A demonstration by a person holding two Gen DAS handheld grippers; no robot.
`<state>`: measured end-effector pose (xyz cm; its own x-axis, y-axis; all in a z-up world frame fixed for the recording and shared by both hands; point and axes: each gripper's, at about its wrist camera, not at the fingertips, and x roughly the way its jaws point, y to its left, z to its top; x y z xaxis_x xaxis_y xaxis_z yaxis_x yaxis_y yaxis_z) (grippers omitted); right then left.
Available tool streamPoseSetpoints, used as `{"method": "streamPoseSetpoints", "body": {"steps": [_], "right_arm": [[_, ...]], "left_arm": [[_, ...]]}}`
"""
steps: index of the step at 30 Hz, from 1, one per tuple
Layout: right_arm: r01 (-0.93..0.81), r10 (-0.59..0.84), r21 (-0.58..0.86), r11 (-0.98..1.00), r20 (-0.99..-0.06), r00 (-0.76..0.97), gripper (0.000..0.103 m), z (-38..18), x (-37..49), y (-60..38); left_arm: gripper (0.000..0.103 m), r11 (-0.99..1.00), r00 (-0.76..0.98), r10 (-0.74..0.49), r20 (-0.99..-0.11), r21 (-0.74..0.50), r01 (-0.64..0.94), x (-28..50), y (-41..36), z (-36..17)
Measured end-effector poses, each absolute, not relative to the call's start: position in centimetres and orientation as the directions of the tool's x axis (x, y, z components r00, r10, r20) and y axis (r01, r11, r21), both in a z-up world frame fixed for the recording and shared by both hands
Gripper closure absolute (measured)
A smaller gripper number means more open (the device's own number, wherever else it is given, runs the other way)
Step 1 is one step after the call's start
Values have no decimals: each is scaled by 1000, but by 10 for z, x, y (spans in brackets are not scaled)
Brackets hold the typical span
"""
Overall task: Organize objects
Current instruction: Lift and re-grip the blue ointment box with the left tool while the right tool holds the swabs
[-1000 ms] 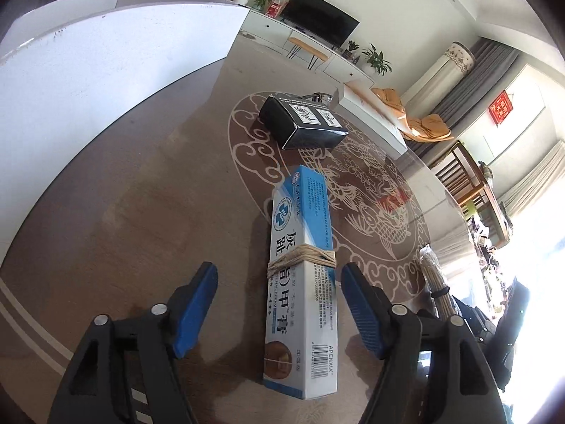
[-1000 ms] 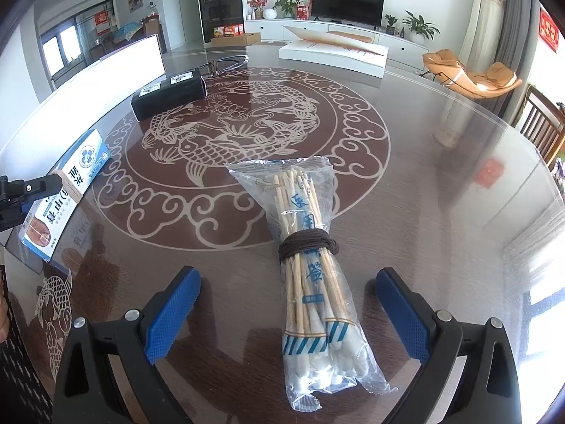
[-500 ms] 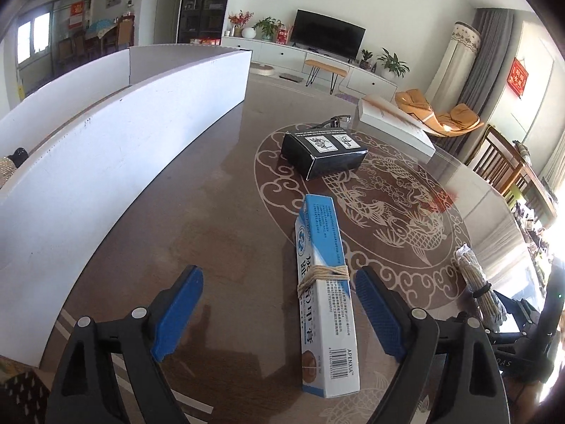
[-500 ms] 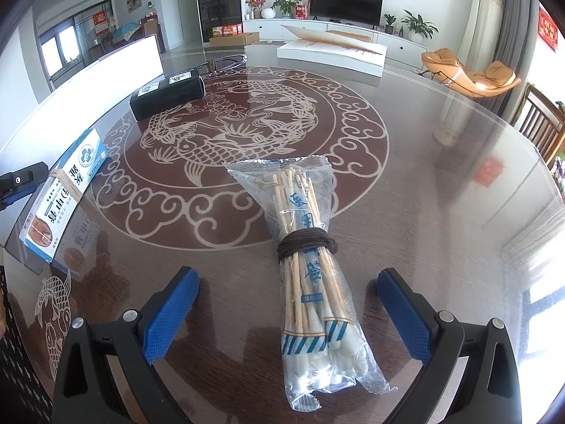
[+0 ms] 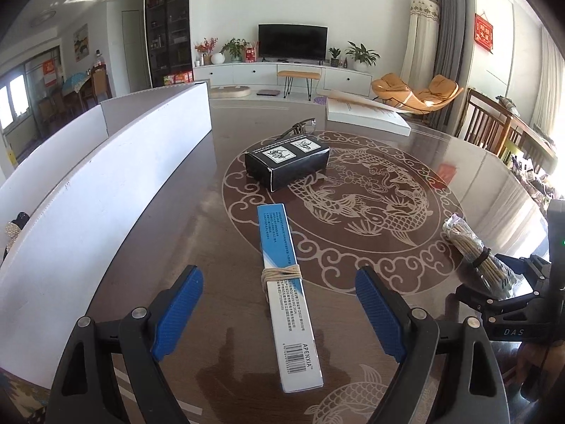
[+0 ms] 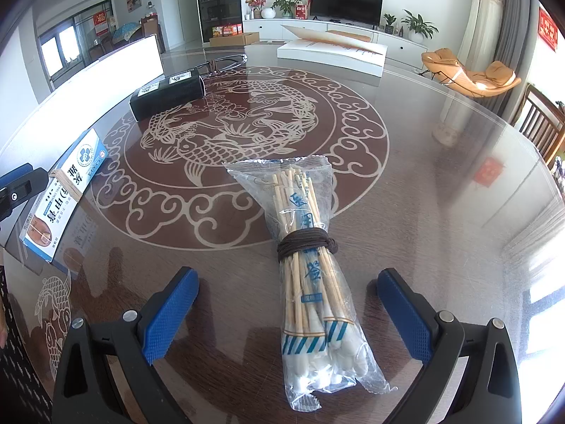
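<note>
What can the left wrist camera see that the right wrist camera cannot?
Only the left wrist view shows the barcode side of the blue-and-white box, lying between the open left hand-held gripper, and something dark and beaded behind the white board.

Only the right wrist view shows the cotton swab pack in full, tied with dark cord, between the open right hand-held gripper.

Both show the black box, the glass table with its fish pattern, the glasses, the flat white box and the television.
</note>
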<state>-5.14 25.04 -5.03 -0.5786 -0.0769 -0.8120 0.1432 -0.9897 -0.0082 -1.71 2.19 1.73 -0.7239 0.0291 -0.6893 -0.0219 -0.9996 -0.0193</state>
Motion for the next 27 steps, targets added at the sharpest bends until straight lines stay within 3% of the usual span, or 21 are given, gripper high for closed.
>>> {"method": "streamPoseSetpoints", "body": {"steps": [3,8,12,17,22,24,27], "right_arm": [[143,-77,-8,-990,-812,-579,2,-50,-51,250],[143,-77,-8,-990,-812,-579,2,-50,-51,250],[142,-76,-8,-990,-812,-578,1,-50,-51,250],[142,-76,-8,-990,-812,-578,1,-50,-51,250],[142,-76,-8,-990,-812,-578,1,-50,-51,250],[142,-76,-9,-990,-812,-578,1,-50,-51,250],[142,-77,-8,-990,-812,-578,1,-50,-51,250]], "left_arm": [[15,-994,-753,67,-654,19,-105,-4,43,24],[15,-926,-781,96,-617,232,-297,16,104,19],[15,-890,-806,76,-587,325,-321,23,120,16],[15,-953,-770,7,-638,229,-199,-1,86,15],[15,-999,-610,-26,-792,50,-22,-38,31,-14],[15,-998,-544,-56,-837,34,51,-47,16,-31],[14,-995,-563,-47,-825,-12,100,-44,3,-28]]}}
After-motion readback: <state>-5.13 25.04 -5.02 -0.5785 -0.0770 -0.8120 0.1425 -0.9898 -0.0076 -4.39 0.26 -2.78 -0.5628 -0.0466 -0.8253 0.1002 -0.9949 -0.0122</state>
